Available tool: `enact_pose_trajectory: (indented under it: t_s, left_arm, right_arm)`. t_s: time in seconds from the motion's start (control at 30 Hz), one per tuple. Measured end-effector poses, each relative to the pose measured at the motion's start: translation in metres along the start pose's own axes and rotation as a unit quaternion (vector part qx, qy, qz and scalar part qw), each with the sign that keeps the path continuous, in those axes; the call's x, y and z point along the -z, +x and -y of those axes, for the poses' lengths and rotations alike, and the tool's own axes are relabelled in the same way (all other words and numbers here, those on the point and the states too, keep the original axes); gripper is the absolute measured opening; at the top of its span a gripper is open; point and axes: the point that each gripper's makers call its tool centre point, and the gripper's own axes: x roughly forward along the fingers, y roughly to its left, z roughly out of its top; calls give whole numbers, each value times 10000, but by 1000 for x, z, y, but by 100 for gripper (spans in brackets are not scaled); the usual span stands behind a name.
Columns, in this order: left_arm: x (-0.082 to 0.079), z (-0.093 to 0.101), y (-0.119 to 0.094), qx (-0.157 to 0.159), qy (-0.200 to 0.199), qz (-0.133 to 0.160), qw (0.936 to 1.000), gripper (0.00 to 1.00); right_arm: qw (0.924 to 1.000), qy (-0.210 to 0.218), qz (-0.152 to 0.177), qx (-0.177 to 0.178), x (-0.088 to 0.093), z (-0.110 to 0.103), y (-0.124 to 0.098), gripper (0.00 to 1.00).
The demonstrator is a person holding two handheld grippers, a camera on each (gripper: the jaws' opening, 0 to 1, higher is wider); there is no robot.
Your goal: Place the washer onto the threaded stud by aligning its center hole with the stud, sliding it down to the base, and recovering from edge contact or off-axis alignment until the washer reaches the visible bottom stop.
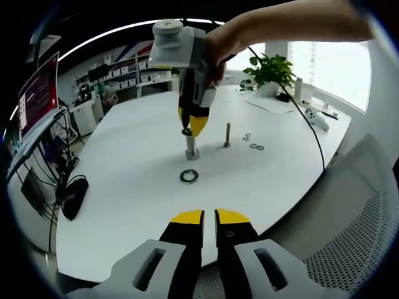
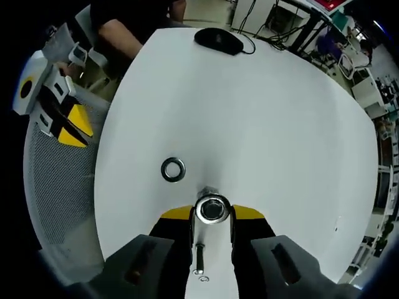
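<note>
washer (image 2: 212,208) pinched in right gripper (image 2: 212,215) atop stud (image 1: 191,147); left gripper (image 1: 209,217) pressed together

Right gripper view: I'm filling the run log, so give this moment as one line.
right gripper shut on washer | over stud | spare washer flat on table | left gripper shut, idle

white table (image 1: 124,187), yellow-tipped black tongs (image 1: 209,218)
</note>
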Motion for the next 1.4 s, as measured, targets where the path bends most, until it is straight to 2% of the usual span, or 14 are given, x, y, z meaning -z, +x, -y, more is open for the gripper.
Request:
enact_pose_trajectory:
  t_s: [0.47, 0.63, 0.73, 1.0, 1.1, 1.13, 1.17, 1.23, 1.33, 1.4]
  left_arm:
    - [-2, -1, 0, 6, -58, 72, 10000, 3]
    - [-4, -1, -1, 26, -118, 158, 9998, 3]
    - [-4, -1, -1, 30, -70, 161, 9998, 0]
    - [-4, -1, -1, 29, -133, 166, 9998, 2]
    - [-4, -1, -1, 23, -141, 170, 9998, 1]
    - [-4, -2, -1, 20, -146, 170, 9997, 1]
    - [-4, -2, -1, 19, -149, 172, 9997, 1]
    - [-4, -2, -1, 15, -156, 174, 9997, 1]
    - [-4, -2, -1, 12, -181, 178, 9997, 1]
    - [-6, -2, -1, 7, -215, 235, 9995, 2]
  right_arm:
    - [9998, 148, 6, -146, 6, -3, 29, 23]
    - [9997, 189, 51, -143, 8, -2, 35, 23]
    - [9997, 189, 69, -126, 9, -3, 40, 23]
    - [9990, 388, 170, -172, 8, -5, 44, 25]
    - [9995, 138, 236, -175, 7, -6, 44, 25]
    - [9995, 93, 290, -75, 6, -5, 43, 27]
    - [9995, 53, 321, 17, 5, -3, 43, 34]
    - [9991, 197, 371, 107, 4, -2, 41, 42]
    - [9979, 274, 581, 46, 1, -7, 36, 42]
    - [9968, 334, 714, 88, -2, -8, 31, 46]
